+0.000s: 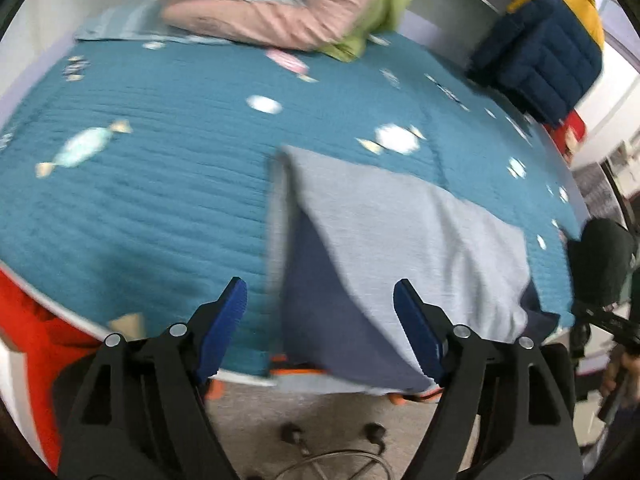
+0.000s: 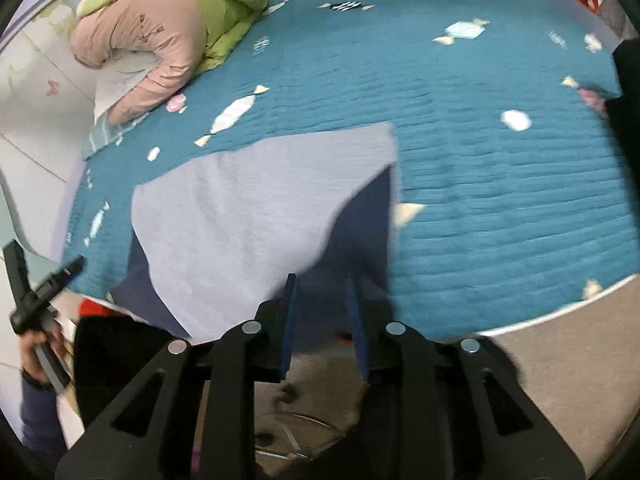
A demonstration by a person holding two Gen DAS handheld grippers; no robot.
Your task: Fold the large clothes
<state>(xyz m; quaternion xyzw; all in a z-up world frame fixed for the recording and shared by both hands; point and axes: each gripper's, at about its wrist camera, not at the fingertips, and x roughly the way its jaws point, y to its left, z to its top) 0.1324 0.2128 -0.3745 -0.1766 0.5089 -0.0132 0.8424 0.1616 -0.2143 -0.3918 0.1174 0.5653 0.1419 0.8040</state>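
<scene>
The grey garment point(image 1: 400, 232) is lying folded on the teal bedspread point(image 1: 160, 200), at the near edge of the bed, its dark blue inner side point(image 1: 320, 320) showing along the fold. The left tool point(image 1: 320, 312) is hovering just over that blue part with its jaws standing wide apart and gripping nothing. In the right wrist view the right tool point(image 2: 322, 312) is hanging over the garment's near right corner, its jaws parted only a little; the blur makes it hard to say, but no cloth seems to be between them. The garment's long axis appears to be running along the bed's near edge, its folded edge pointing away toward the pink and green jackets point(image 2: 160, 32).
</scene>
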